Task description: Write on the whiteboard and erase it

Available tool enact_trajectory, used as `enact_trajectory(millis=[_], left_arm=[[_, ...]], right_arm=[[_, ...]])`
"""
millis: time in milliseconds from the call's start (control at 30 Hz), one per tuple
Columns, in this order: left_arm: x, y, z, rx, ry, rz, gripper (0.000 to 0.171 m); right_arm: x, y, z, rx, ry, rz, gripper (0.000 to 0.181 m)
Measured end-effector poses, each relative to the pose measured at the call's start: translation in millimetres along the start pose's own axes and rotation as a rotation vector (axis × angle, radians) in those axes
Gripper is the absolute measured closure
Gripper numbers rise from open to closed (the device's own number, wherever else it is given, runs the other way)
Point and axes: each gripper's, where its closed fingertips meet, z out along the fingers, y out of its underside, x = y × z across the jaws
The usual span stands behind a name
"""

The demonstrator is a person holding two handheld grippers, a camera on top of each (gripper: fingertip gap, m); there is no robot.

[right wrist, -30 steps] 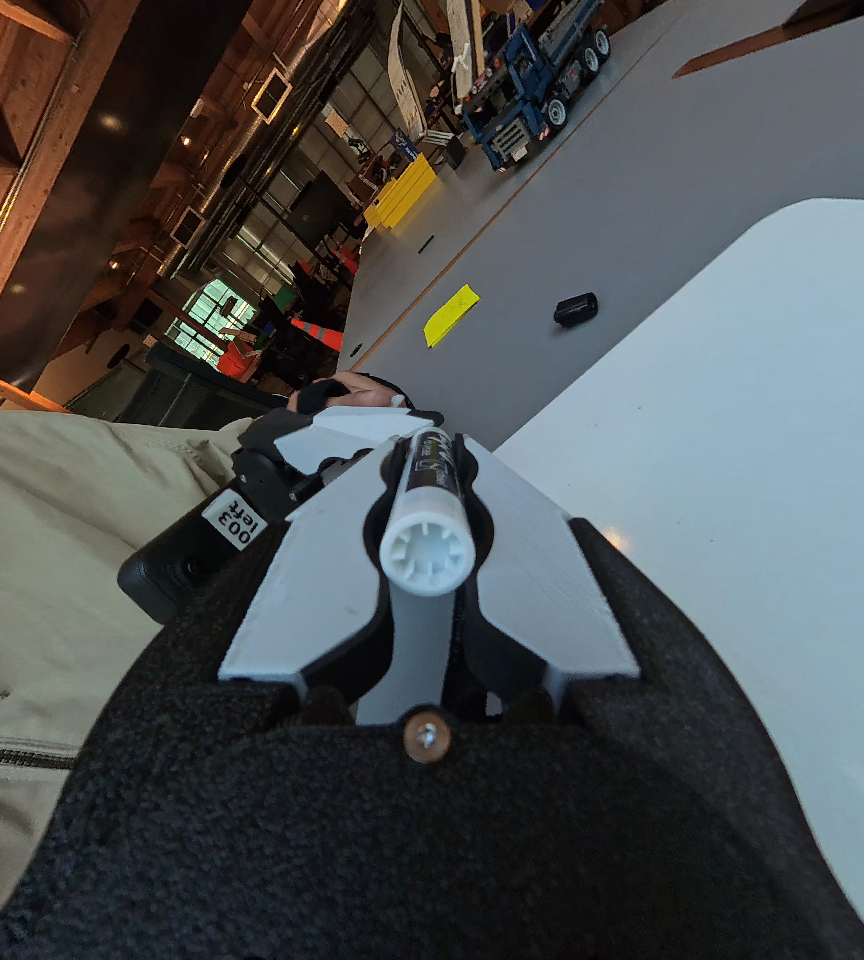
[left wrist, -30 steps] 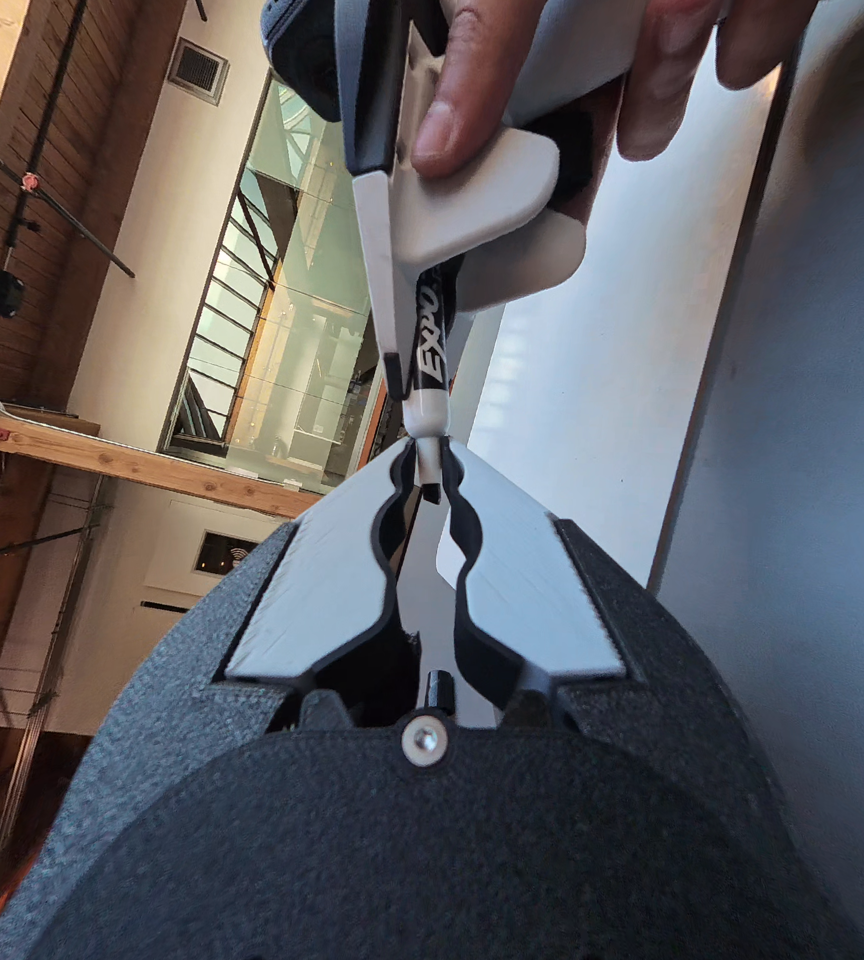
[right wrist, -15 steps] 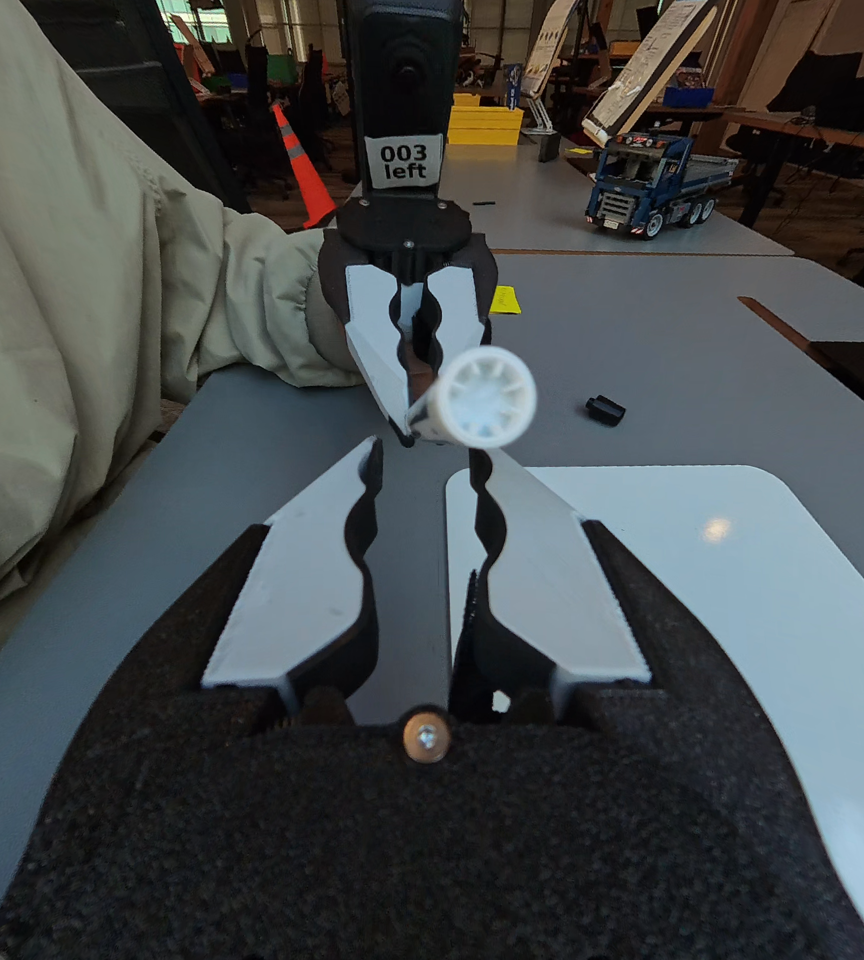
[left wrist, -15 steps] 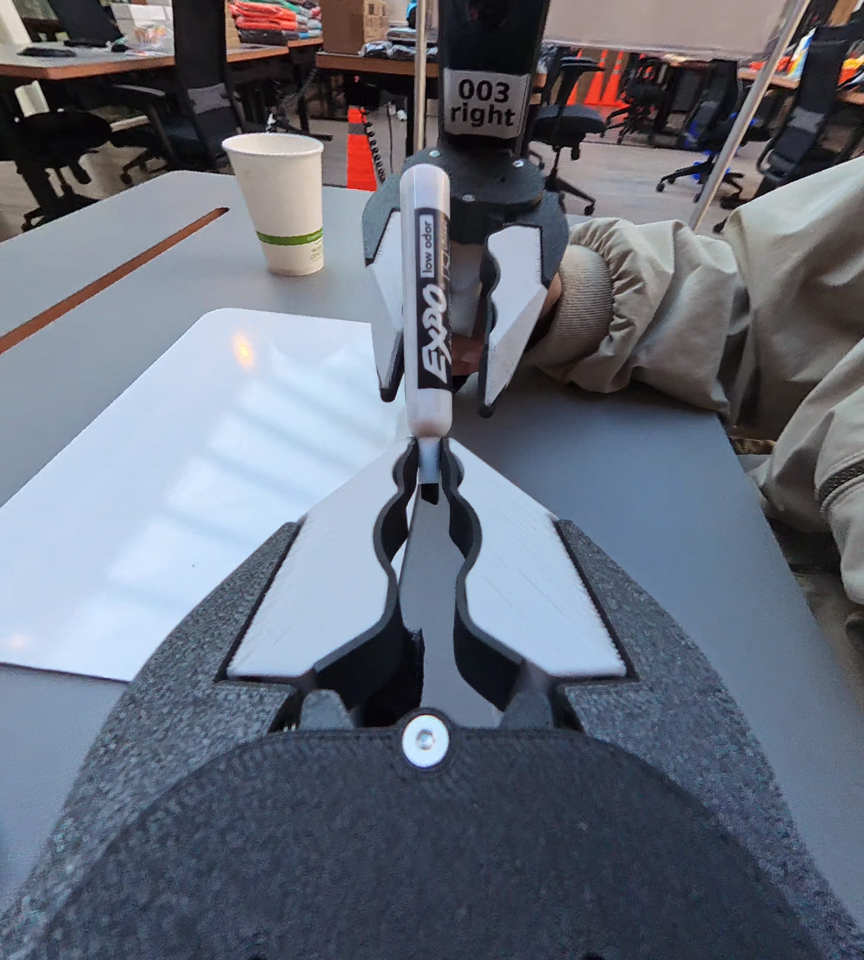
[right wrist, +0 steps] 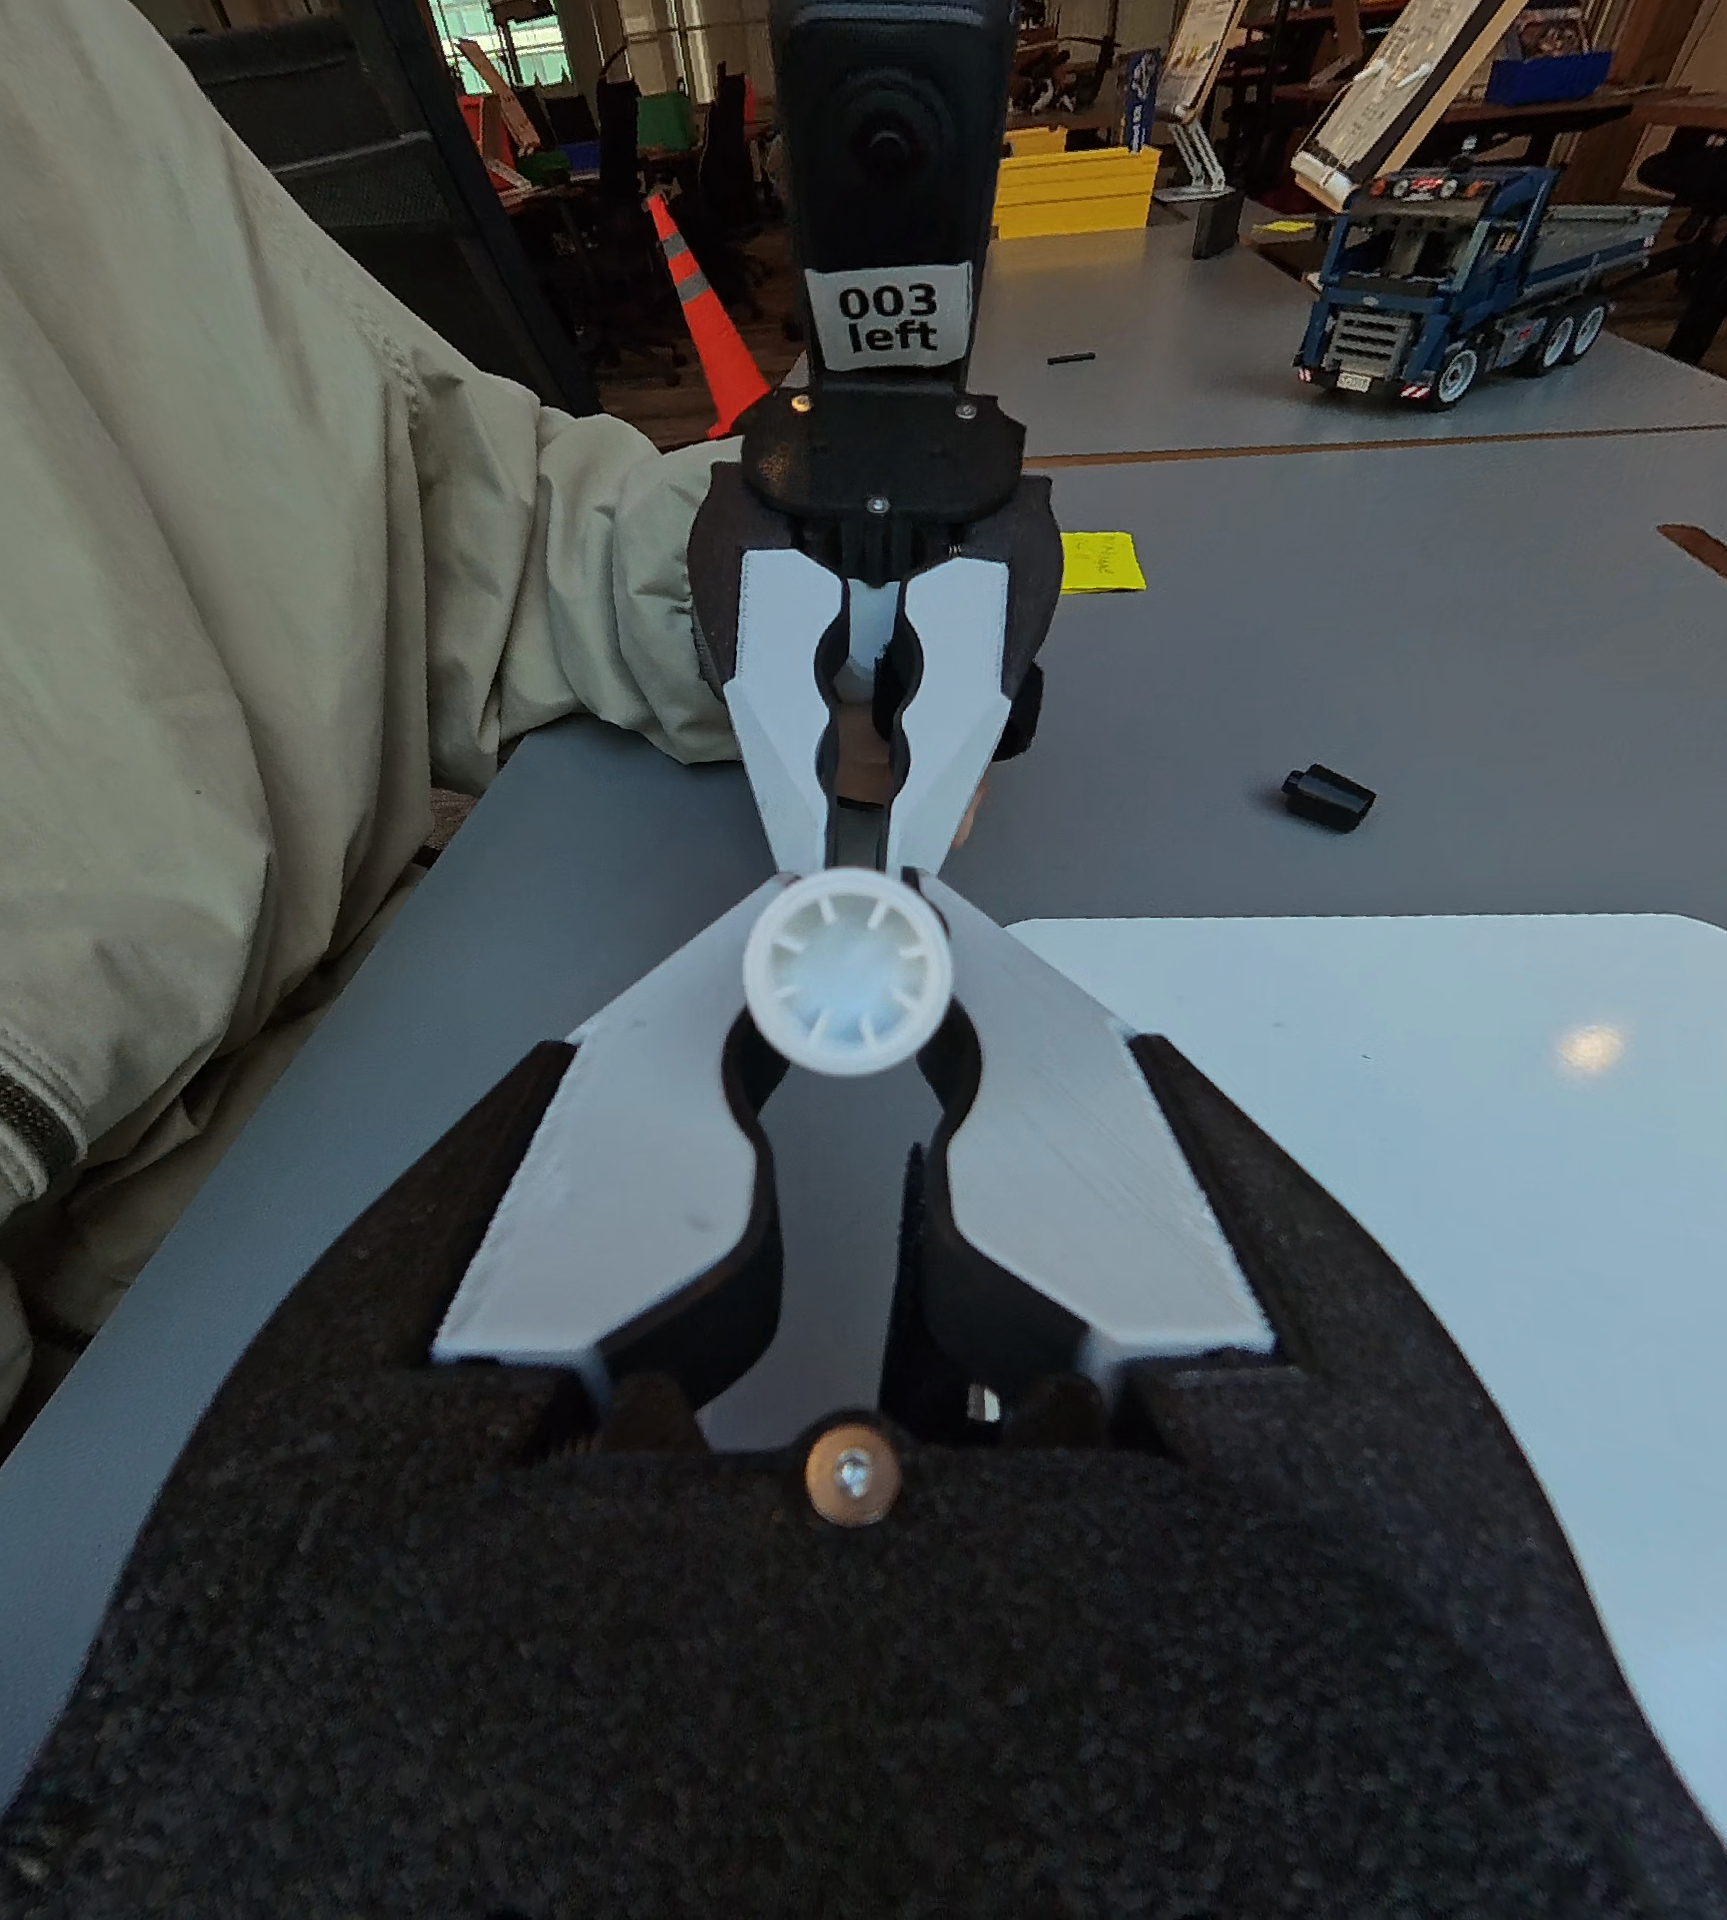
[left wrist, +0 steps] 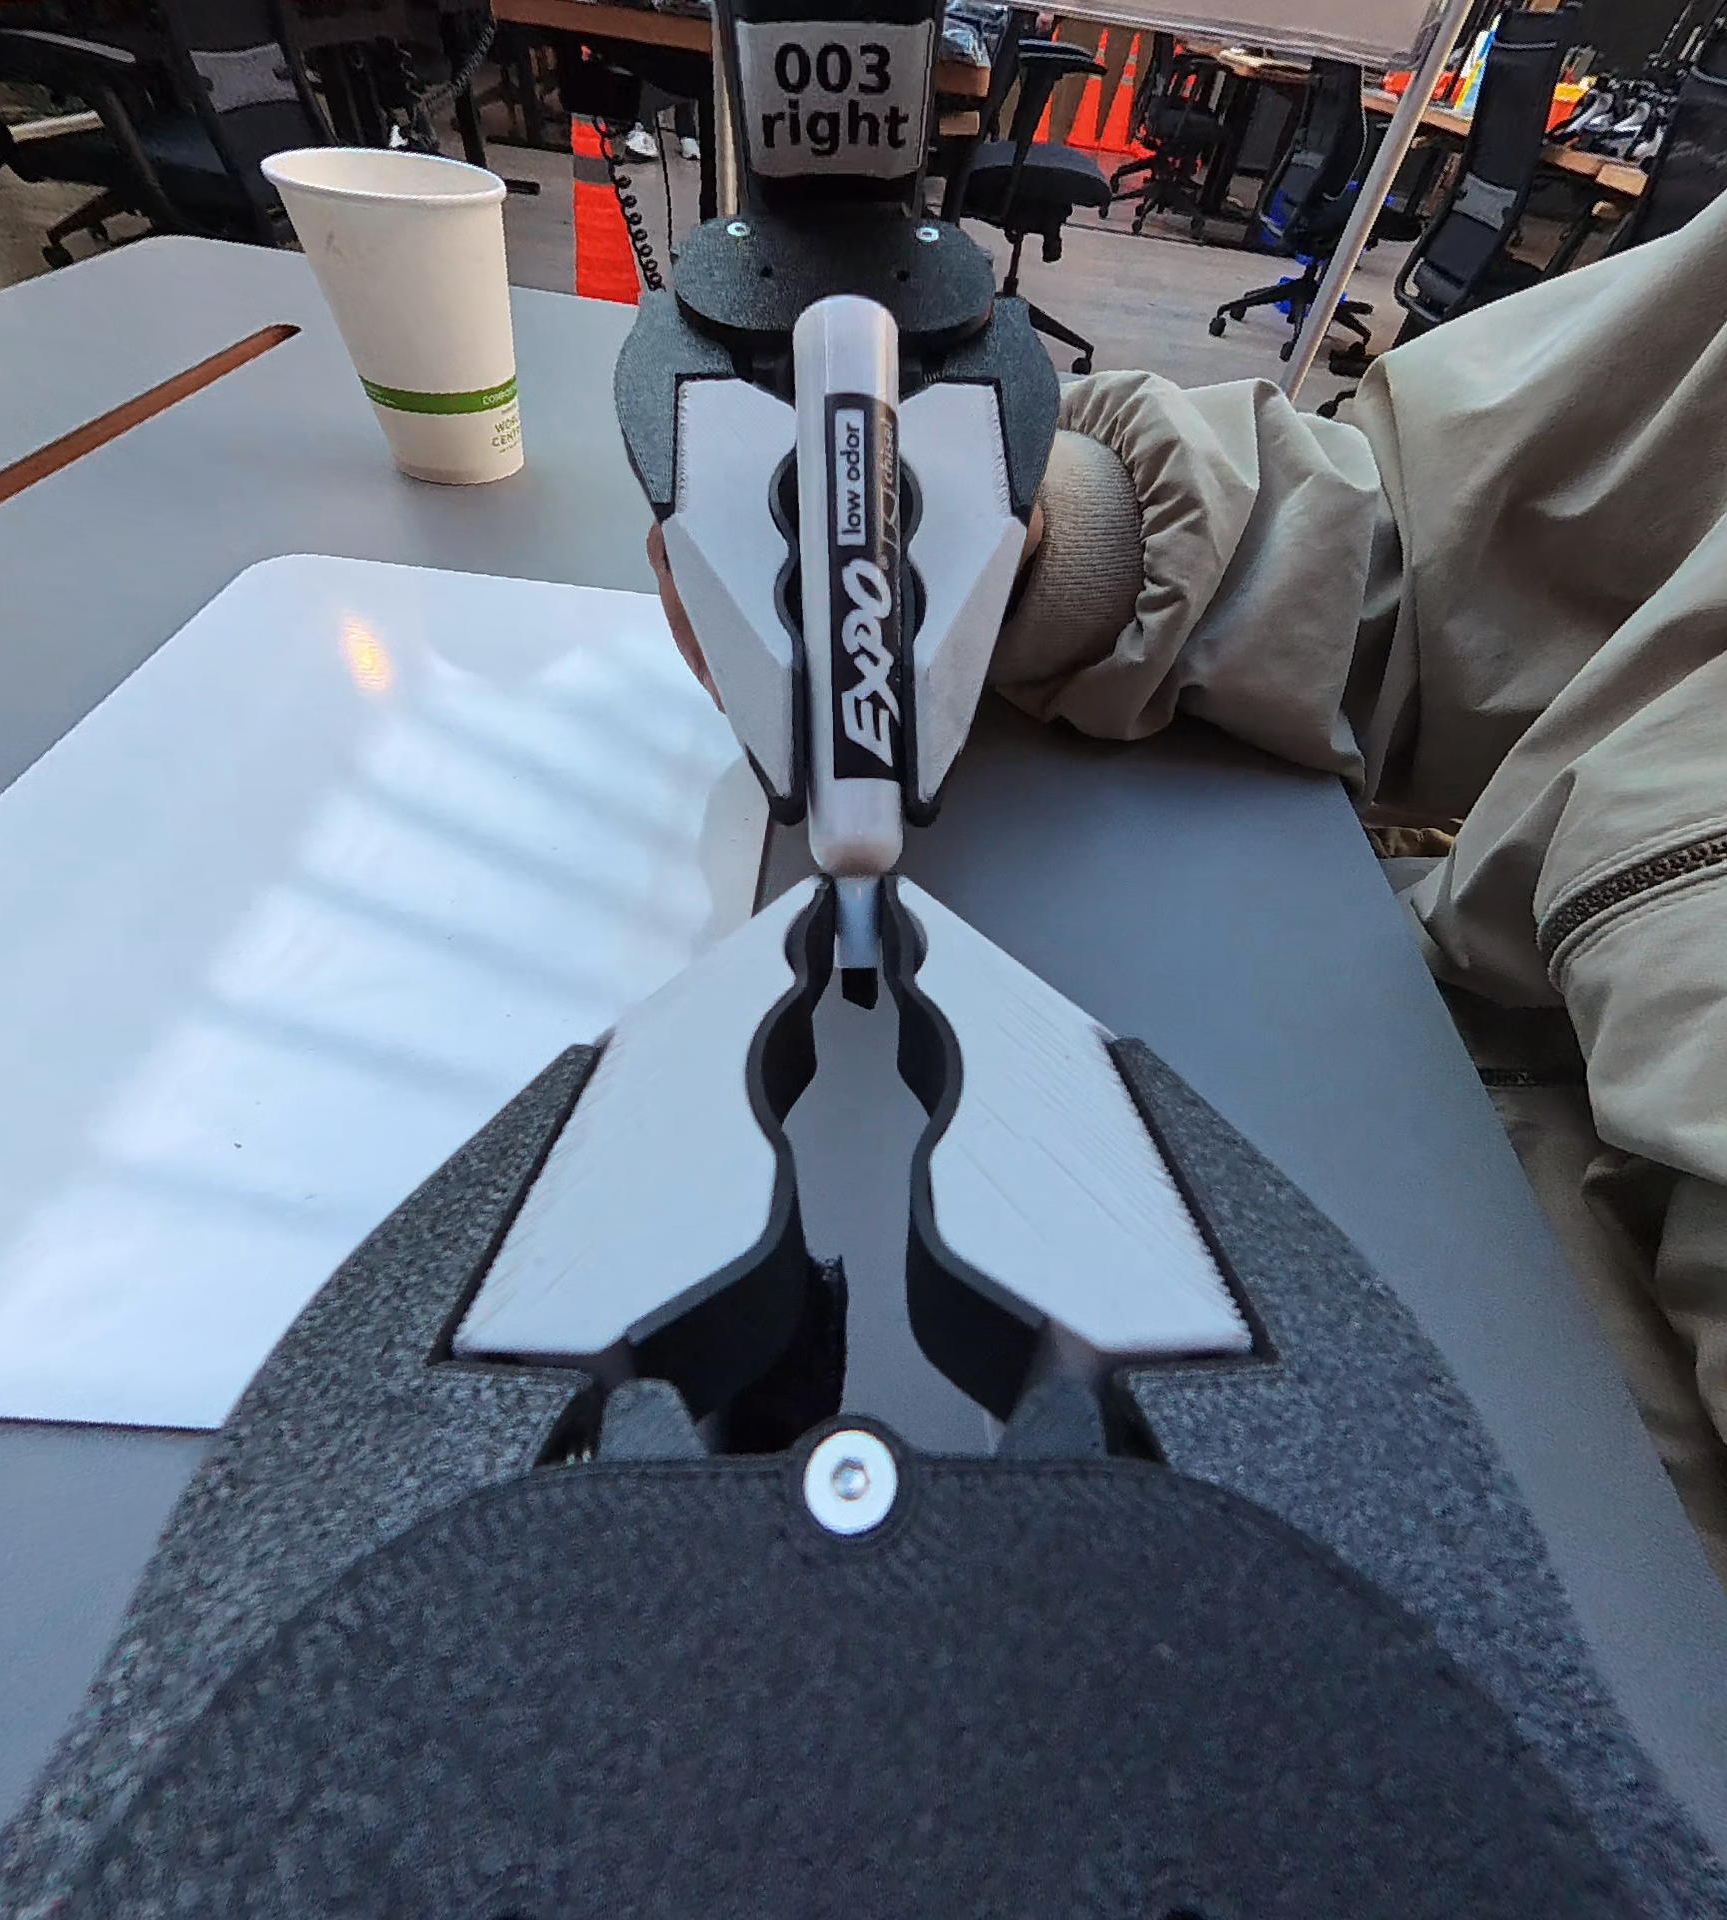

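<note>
Grey tables [left wrist: 1202, 997] with thin wooden inlay strips [left wrist: 100, 436] filled a large open workroom. Black office chairs [left wrist: 1035, 197] stood on a pale floor beside orange traffic cones [right wrist: 703, 301]. Farther desks carried yellow bins [right wrist: 1077, 187] and leaning boards [right wrist: 1399, 94], with daylight showing through a distant window [right wrist: 474, 31]

Between white, black-edged jaws: a white marker [left wrist: 857, 613] with black label; beyond, a white cup [left wrist: 419, 312] banded green.
</note>
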Motion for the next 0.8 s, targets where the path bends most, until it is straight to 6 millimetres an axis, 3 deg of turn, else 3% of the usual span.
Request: enact_trajectory(millis=[167, 333, 400, 567, 667, 800], left_arm=[[3.8, 1.6, 0.5, -0.005, 0.029, -0.016, 0.164], [-11.4, -2.5, -1.7, 0.027, -0.052, -0.028, 0.162], [-29.0, -4.0, -8.4, 0.034, -0.155, -0.011, 0.134], [-77.4, -11.4, -36.6, 0.092, -0.426, -0.074, 0.134], [-119.8, -4.2, -66.0, 0.068, -0.742, -0.077, 0.135], [-128.9, 1.8, -74.3, 0.080, -0.849, -0.116, 0.134]], right_arm=[[-3.7, 1.2, 1.2, -0.013, -0.017, 0.010, 0.163], [13.7, 4.7, -8.3, -0.064, 0.079, 0.023, 0.163], [35.1, 7.2, -24.0, -0.087, 0.206, 0.028, 0.163], [108.9, 25.6, -94.9, -0.226, 0.722, 0.009, 0.163], [127.3, 32.0, -123.6, -0.243, 0.876, 0.079, 0.163], [136.0, 38.1, -136.3, -0.217, 0.939, 0.154, 0.163]])
